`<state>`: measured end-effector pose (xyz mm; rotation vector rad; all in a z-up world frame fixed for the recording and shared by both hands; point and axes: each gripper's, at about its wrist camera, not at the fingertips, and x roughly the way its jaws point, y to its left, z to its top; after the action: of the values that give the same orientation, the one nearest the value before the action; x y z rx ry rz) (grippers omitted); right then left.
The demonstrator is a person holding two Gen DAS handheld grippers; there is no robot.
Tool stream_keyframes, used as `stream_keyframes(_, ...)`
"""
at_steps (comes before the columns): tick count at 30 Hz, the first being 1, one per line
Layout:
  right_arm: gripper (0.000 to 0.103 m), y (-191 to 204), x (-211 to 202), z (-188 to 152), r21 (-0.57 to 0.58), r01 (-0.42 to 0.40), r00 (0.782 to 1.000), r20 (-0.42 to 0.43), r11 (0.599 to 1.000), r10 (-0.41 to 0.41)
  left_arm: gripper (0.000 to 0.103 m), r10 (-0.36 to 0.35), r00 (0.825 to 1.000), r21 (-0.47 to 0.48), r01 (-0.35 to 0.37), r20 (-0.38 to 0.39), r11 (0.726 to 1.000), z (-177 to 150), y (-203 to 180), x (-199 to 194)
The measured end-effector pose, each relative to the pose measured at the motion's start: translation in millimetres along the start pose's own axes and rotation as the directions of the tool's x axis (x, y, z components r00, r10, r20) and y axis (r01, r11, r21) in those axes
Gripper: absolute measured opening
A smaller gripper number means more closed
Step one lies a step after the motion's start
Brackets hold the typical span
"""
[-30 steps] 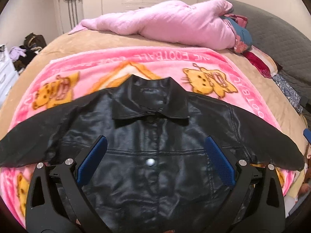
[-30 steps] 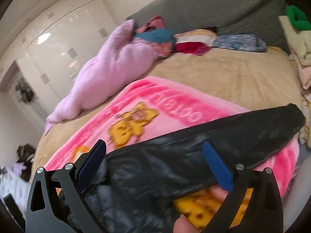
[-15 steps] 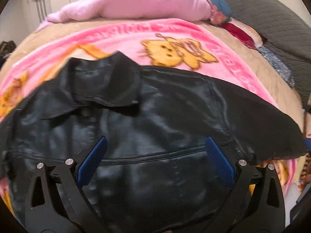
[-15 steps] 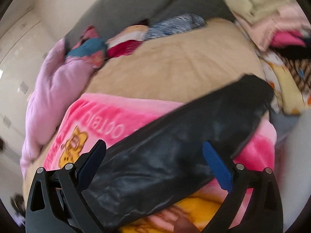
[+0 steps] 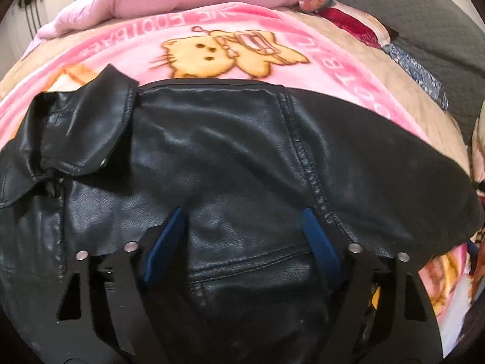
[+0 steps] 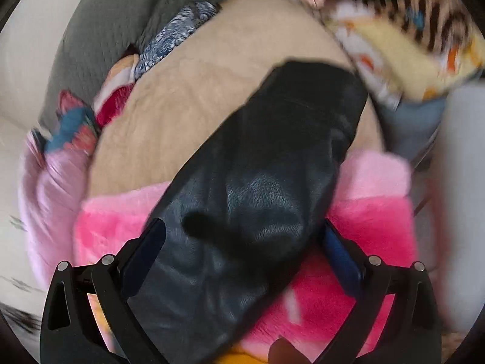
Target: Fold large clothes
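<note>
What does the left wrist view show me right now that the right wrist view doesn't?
Left wrist only: the jacket's collar, its shoulder seam, the cartoon cat print on the blanket, and the left gripper, jaws closing over the chest panel, pads not yet pinching leather.

Right wrist only: the sleeve running out to its cuff, a stack of patterned fabrics beyond it, and the right gripper, open, straddling the sleeve.

Both: the black leather jacket, the pink blanket, the tan bedspread.
</note>
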<state>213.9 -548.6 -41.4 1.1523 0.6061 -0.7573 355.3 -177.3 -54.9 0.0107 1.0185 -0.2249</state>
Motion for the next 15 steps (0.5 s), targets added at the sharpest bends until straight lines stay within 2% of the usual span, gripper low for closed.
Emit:
stream_keyframes(2, 0.099, -4, 1, 5, 0.053, -0.054, 0.999, 0.012, 0.997, 0.053, 0.055, -0.020, 1.000, 0.024, 0.019, 0.014, 1.000, -1, -4, 1)
stream_keyframes(3, 0.091, -7, 0, 7, 0.078, -0.094, 0.995, 0.026, 0.993, 0.092, 0.054, -0.021, 1.000, 0.031, 0.021, 0.012, 0.999, -1, -4, 1)
stream_keyframes(4, 0.072, -7, -1, 9, 0.091, -0.156, 0.987, 0.048, 0.984, 0.152, 0.054, -0.026, 1.000, 0.034, 0.026, 0.011, 0.999, -1, -3, 3)
stream_keyframes(5, 0.027, -4, -3, 9, 0.082, -0.185, 0.982, 0.058, 0.979, 0.180, 0.054, -0.037, 0.999, 0.029, 0.037, 0.010, 0.999, 0, -1, 3)
stream_keyframes(6, 0.019, 0, -4, 9, 0.068, -0.202, 0.978, 0.066, 0.977, 0.197, 0.054, -0.062, 0.998, 0.017, 0.061, 0.009, 0.998, 0, 3, 2)
stream_keyframes(7, 0.013, 7, -8, 8, 0.038, -0.246, 0.967, 0.077, 0.968, 0.243, 0.053, -0.074, 0.997, 0.012, 0.074, 0.011, 0.997, 1, 5, 0)
stream_keyframes(9, 0.012, 22, -22, 5, -0.036, -0.320, 0.941, 0.101, 0.947, 0.322, 0.052, -0.105, 0.994, -0.003, 0.105, 0.009, 0.994, 3, 11, -5)
stream_keyframes(12, 0.011, 51, -53, -6, -0.191, -0.457, 0.870, 0.106, 0.869, 0.481, 0.052, -0.158, 0.987, -0.053, 0.159, 0.017, 0.986, 6, 22, -19)
stream_keyframes(14, 0.010, 73, -71, -18, -0.274, -0.557, 0.803, 0.064, 0.784, 0.592, 0.052, -0.169, 0.985, -0.070, 0.171, 0.039, 0.983, 9, 33, -36)
stream_keyframes(15, 0.010, 80, -77, -25, -0.299, -0.581, 0.783, 0.047, 0.757, 0.620, 0.052, -0.174, 0.983, -0.081, 0.178, 0.059, 0.981, 12, 41, -48)
